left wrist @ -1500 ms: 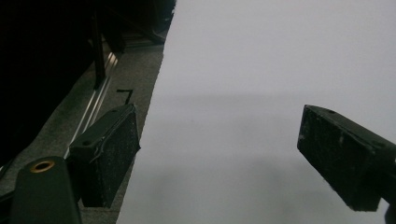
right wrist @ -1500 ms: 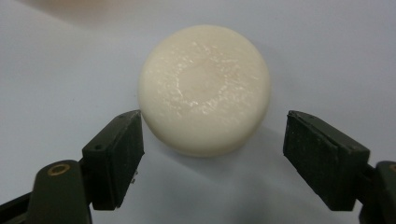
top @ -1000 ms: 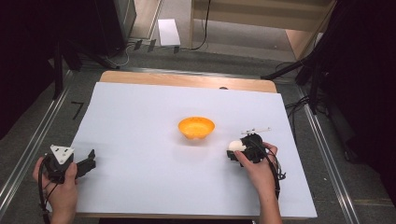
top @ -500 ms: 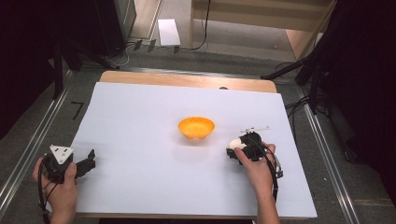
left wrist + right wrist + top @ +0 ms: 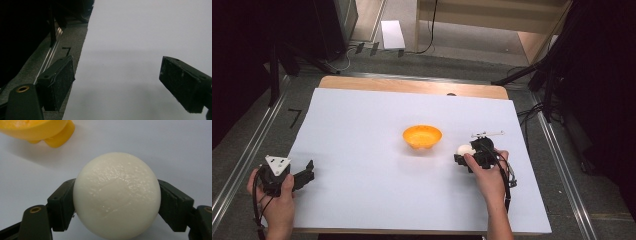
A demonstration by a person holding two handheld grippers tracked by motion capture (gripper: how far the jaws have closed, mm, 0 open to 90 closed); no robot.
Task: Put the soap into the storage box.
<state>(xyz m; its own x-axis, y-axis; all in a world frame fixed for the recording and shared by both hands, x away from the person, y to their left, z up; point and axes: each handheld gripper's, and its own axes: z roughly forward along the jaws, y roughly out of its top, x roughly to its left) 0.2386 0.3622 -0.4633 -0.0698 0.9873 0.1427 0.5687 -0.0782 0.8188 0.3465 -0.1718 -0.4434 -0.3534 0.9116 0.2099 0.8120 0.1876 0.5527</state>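
At the lower left of the high view, the person's left hand (image 5: 274,192) rests at the desk's (image 5: 362,125) edge, holding the left gripper (image 5: 307,172) level and pointed toward the frame's right; its 2 jaws stand wide apart with nothing between them. Near the frame's middle sits an orange bowl (image 5: 422,136). Just right of it and slightly lower, the right gripper (image 5: 462,156) points left toward the bowl, the right hand (image 5: 487,172) wrapped over its body, forearm entering from the bottom edge. Its jaws are clamped on a white ball (image 5: 117,195), close to the bowl but not touching it.
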